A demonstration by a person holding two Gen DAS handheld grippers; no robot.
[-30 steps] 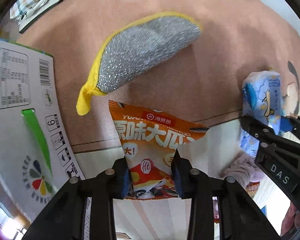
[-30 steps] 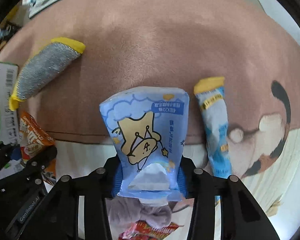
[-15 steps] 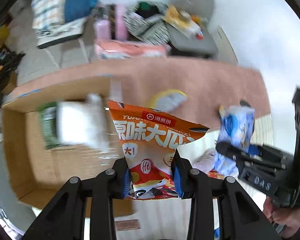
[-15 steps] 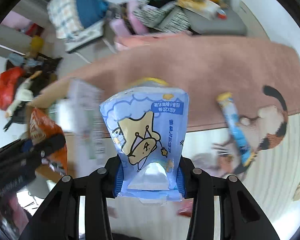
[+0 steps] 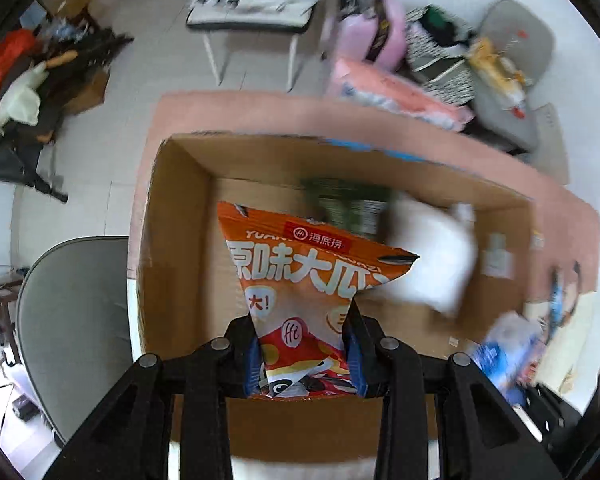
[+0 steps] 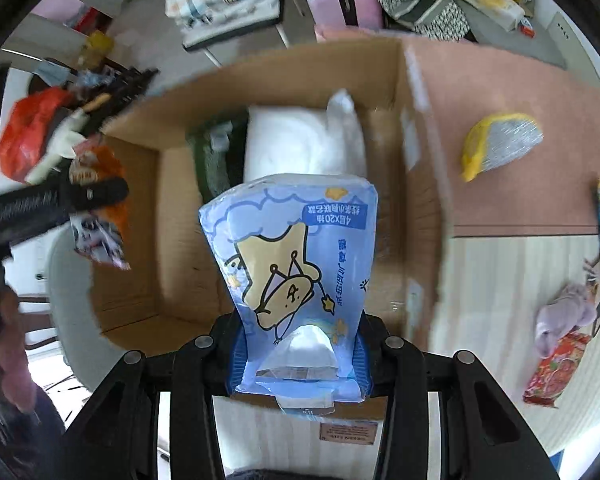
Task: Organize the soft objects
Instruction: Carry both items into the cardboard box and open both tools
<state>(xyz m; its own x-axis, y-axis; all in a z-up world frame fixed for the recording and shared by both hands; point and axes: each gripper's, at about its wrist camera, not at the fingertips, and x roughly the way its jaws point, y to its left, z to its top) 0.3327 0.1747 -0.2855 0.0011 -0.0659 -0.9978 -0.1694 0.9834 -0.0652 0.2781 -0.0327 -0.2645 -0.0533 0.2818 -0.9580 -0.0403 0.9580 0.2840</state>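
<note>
Left gripper [image 5: 305, 354] jaws clamp orange snack bag [image 5: 300, 276]; right gripper [image 6: 300, 360] jaws clamp blue tissue pack [image 6: 296, 264]; both above cardboard box [image 5: 172, 240].

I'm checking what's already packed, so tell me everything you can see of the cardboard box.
The cardboard box is brown corrugated board, open-topped, with upright walls, standing partly on the pink mat. Inside lie a white soft pack and something dark green, both blurred. Neither held packet visibly touches it.
</note>
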